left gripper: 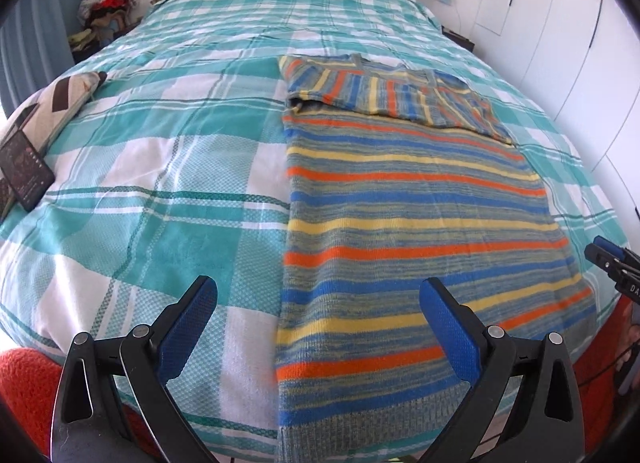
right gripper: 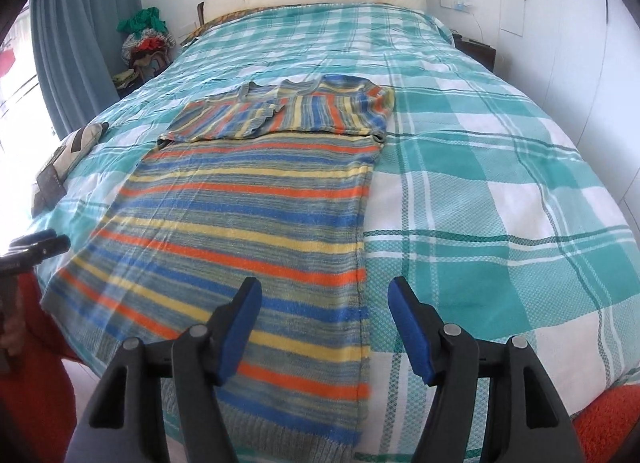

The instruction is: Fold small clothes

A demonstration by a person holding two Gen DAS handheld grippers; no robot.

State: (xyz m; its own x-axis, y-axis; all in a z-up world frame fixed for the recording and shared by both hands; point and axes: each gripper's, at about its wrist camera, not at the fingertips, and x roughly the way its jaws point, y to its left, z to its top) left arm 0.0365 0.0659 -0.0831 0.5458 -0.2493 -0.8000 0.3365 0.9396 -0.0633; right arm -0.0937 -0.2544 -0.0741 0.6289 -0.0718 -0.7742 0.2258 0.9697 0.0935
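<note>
Striped sweater (left gripper: pixel 416 223) beneath open left gripper (left gripper: pixel 320 303).

Your sweater (left gripper: pixel 412 215) lay flat on the bed (left gripper: pixel 180 167), its sleeves folded across its far end and its hem at the near edge. Your left claw (left gripper: pixel 318 327) hovered over its left edge, your right claw (right gripper: pixel 324 327) over its right edge. A phone (left gripper: pixel 24 167) lay far left, against a pillow (left gripper: pixel 60 103).
</note>
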